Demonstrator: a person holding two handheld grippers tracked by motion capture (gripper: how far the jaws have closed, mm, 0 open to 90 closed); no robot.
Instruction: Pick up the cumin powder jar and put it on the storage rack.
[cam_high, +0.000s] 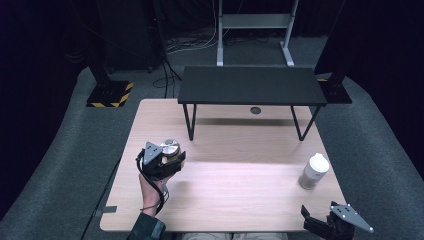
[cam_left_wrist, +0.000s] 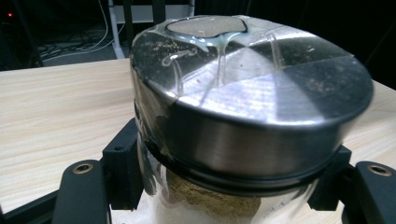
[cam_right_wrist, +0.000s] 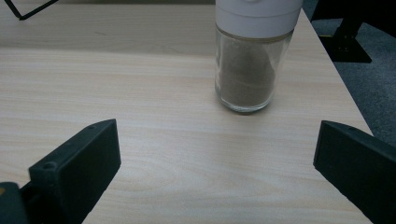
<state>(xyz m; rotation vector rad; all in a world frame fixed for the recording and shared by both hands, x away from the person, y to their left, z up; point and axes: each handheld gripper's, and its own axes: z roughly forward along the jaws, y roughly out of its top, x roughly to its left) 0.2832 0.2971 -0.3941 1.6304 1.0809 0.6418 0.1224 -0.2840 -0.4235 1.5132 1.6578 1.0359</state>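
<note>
Holding a glass jar with a metal lid (cam_left_wrist: 247, 88) is the left tool (cam_high: 167, 162), seen from above near the left edge of the surface (cam_high: 235, 195), well left of the white-capped shaker (cam_high: 314, 171). Its jaws stand clamped on the glass just beneath the lid; the left gripper view shows them on either side of the neck, with brownish powder inside the glass and grit and streaks on the lid's top.

Judgement on the step in hand: the jar appears to be in carriage above the surface. Good practice is to keep it upright, hold the clamp firm below the lid rim so the glass cannot slip, and travel steadily, clear of the black stand (cam_high: 250, 85) behind it.

Right tool (cam_right_wrist: 215, 168): jaws wide apart, gripping nothing, touching nothing visible. It sits at the near right corner of the surface, pointed at the shaker, which stands upright just ahead of it near the right edge.
</note>
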